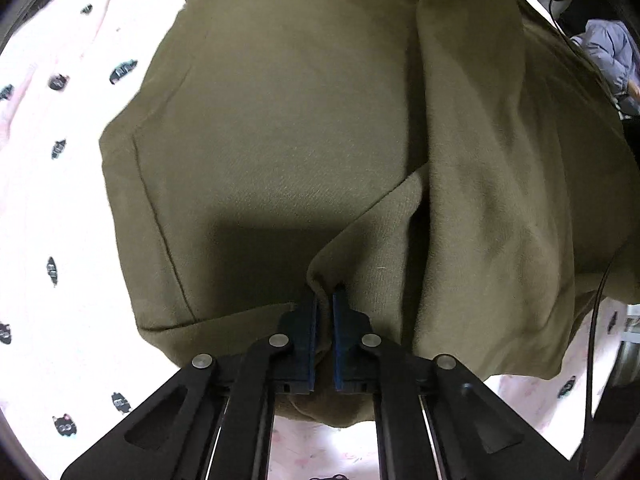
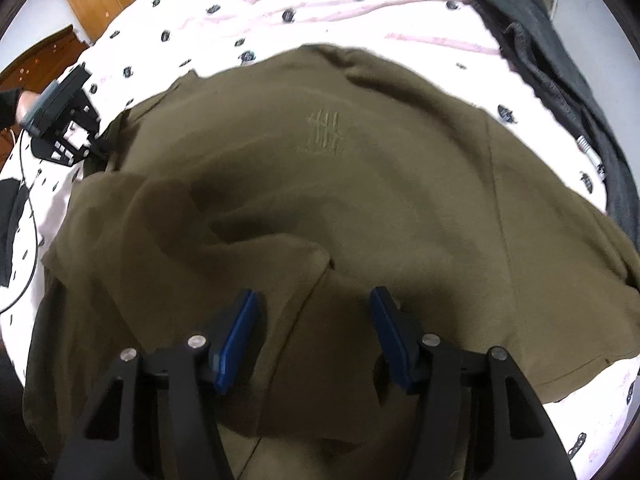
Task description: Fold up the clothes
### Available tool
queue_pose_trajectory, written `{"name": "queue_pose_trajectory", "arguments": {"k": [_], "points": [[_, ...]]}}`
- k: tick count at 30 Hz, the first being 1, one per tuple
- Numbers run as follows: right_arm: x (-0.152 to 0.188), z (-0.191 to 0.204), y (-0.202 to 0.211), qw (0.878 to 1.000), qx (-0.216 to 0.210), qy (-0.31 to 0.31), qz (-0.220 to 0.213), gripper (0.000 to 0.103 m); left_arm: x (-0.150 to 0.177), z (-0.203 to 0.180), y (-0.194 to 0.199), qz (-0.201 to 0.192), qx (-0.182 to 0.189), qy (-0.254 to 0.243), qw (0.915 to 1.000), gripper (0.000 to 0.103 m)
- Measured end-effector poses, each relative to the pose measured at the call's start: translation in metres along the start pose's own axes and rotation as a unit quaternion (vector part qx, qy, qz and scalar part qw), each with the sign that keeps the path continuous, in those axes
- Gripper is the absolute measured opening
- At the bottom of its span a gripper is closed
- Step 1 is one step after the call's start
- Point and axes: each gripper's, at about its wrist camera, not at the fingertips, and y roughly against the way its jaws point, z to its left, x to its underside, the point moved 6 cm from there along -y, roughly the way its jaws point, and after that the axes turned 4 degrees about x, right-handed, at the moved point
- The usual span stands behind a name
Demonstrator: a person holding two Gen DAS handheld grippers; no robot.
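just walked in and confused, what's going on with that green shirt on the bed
A person is folding an olive green shirt spread on a pink patterned bedsheet, with a handheld gripper in each hand. The left gripper is shut on a fold of the fabric. The right gripper hovers over the shirt, fingers wide open, holding nothing.

**Right gripper open above olive garment on the bed**

The right gripper hovers over an olive-green garment, its blue-padded fingers spread wide apart with nothing between them. The garment lies spread on a bed sheet, white and pink with small dark motifs. A faint stitched emblem marks the cloth. Folds bunch just ahead of the fingers. At the far left edge, the left gripper meets the garment's edge. A dark grey cloth lies along the right.
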Motion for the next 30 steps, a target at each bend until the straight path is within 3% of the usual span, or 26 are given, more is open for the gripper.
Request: {"name": "queue_pose_trajectory", "arguments": {"k": [3,6,9,10,11,12,15,18,21,23,25,27,30], "points": [[-0.007,-0.014,0.002,0.999,0.005,-0.036,-0.013,0.06,0.013,-0.001,0.004,-0.016,-0.016,0.032,0.9993,0.004],[-0.004,-0.016,-0.015,0.999,0.034,-0.005,0.027,0.06,0.031,0.002,0.007,-0.032,-0.029,0.08,0.9959,0.004],[0.005,-0.003,-0.031,0.998,0.015,0.017,0.067,0.058,0.049,0.004,0.01,-0.049,-0.042,0.128,0.9898,0.004],[0.007,0.001,-0.033,0.997,0.015,0.027,0.069,0.053,0.055,0.005,0.011,-0.054,-0.046,0.143,0.9871,0.004],[0.008,0.005,-0.035,0.997,0.016,0.038,0.07,0.031,0.061,0.006,0.012,-0.059,-0.05,0.159,0.9841,0.004],[0.009,0.011,-0.035,0.996,0.016,0.049,0.069,0.019,0.068,0.007,0.013,-0.065,-0.055,0.175,0.9809,0.004],[-0.001,0.028,-0.016,0.994,0.046,0.103,0.01,0.018,0.086,0.01,0.016,-0.081,-0.067,0.222,0.9693,0.004],[-0.026,0.031,0.024,0.989,0.054,0.096,-0.095,0.018,0.107,0.01,0.018,-0.093,-0.078,0.262,0.9575,0.005],[-0.05,0.022,0.048,0.98,0.078,0.082,-0.165,0.018,0.119,0.007,0.02,-0.106,-0.093,0.286,0.9478,0.005],[-0.059,0.015,0.044,0.978,0.096,0.079,-0.167,0.021,0.125,0.007,0.019,-0.115,-0.103,0.308,0.9386,0.005],[-0.067,0.004,0.029,0.981,0.11,0.067,-0.145,0.03,0.128,0.007,0.014,-0.116,-0.105,0.327,0.932,0.005],[-0.069,-0.008,0.008,0.985,0.121,0.054,-0.11,0.048,0.127,0.006,0.012,-0.114,-0.112,0.334,0.9289,0.006],[-0.077,-0.02,0.0,0.985,0.134,0.037,-0.102,0.057,0.123,0.001,0.017,-0.124,-0.114,0.356,0.9194,0.008]]}}
